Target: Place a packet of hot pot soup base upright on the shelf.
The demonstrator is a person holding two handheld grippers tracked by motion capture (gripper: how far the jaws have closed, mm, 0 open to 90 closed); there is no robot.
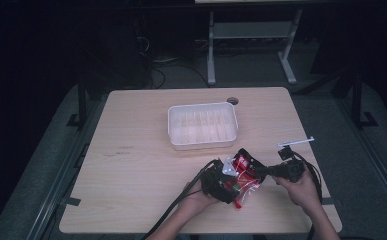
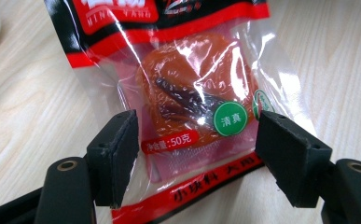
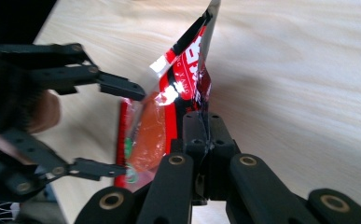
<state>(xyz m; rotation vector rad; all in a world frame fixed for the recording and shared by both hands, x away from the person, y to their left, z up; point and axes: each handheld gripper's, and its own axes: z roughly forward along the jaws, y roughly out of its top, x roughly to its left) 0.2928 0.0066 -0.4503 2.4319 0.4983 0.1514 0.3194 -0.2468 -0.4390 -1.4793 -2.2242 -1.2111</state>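
Observation:
A red and clear snack packet point(image 1: 242, 165) with an orange-brown piece inside lies near the table's front edge, between both grippers. In the left gripper view the packet point(image 2: 192, 93) sits between the spread jaws of my left gripper point(image 2: 194, 154), which is open, with a jaw on each side of the packet. My right gripper point(image 3: 202, 135) is shut on the packet's point(image 3: 192, 60) printed red edge and holds it tilted up. In the high view, the left gripper point(image 1: 226, 182) comes in from the left and the right gripper point(image 1: 255, 172) from the right.
A white plastic tray point(image 1: 202, 106) stands in the middle of the wooden table point(image 1: 131, 150), just beyond the packet. A round cable hole point(image 1: 232, 100) is near the far edge. A pale bar point(image 1: 296, 141) sticks up above the right hand.

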